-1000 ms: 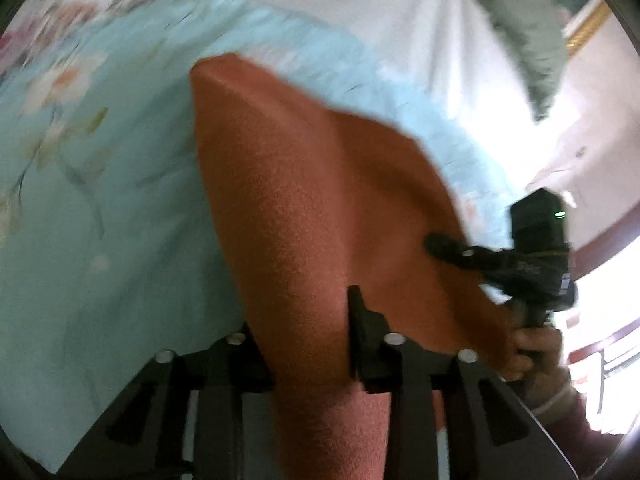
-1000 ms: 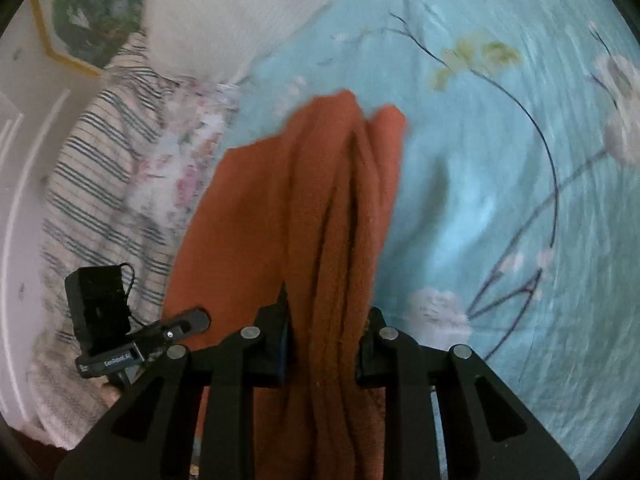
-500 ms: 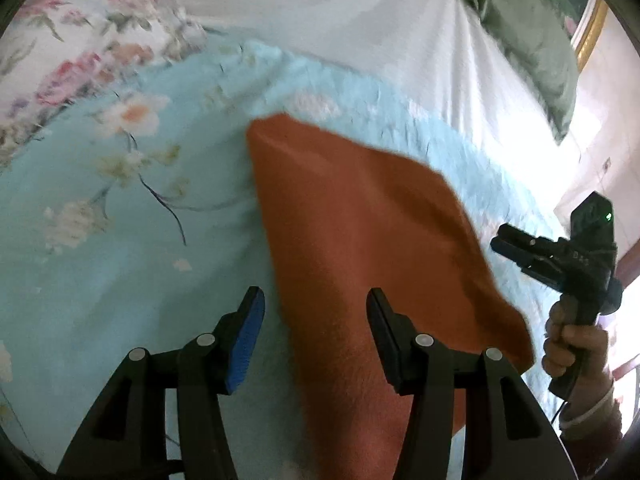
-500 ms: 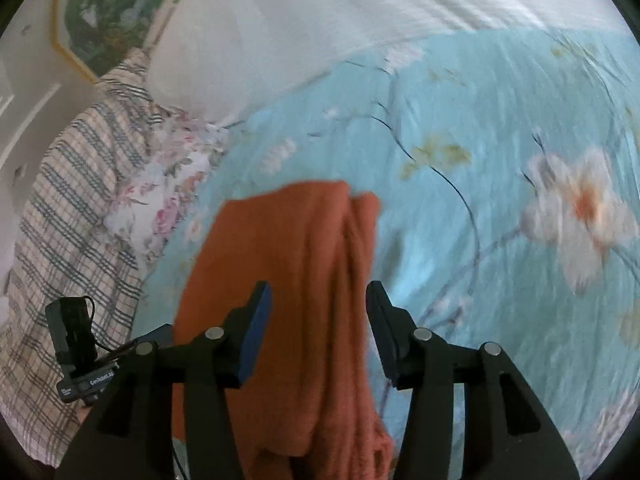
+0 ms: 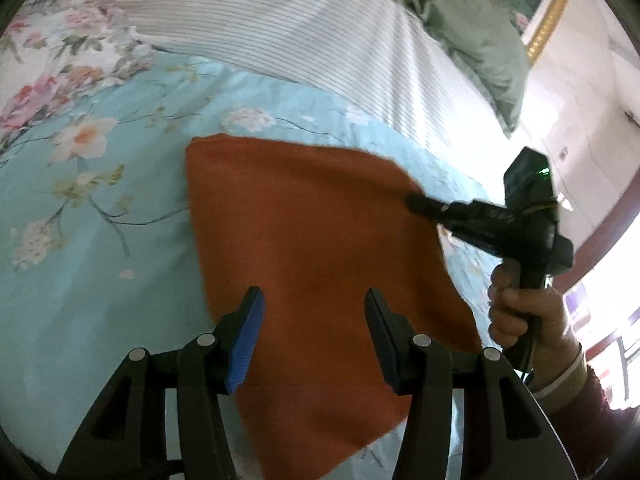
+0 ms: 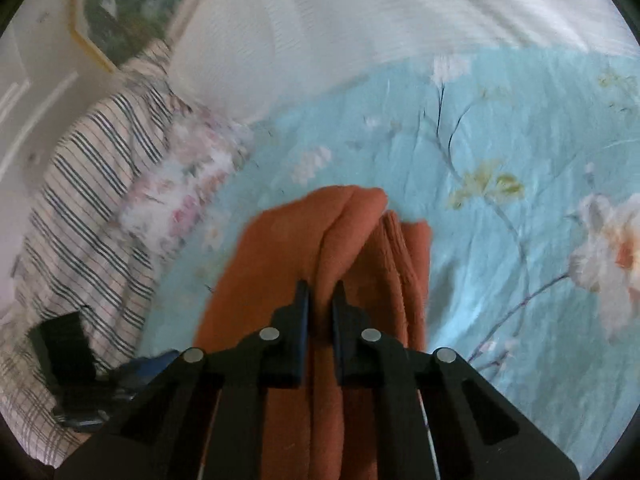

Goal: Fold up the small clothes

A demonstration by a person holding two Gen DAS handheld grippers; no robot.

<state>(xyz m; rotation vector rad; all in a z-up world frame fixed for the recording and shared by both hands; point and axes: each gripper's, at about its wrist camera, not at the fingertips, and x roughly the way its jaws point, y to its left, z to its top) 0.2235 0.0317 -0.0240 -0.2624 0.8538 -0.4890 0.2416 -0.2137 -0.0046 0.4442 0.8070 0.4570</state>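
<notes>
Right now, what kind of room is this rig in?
Most likely a bedroom: an orange garment lies on a bed's blue floral bedspread, with a striped pillow at its head and a framed picture on the wall.

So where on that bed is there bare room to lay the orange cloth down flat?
Bare blue floral sheet lies left of the orange cloth in the left view, and to its right in the right view. It is crowded toward the striped pillow, green pillow and striped bedding.
</notes>
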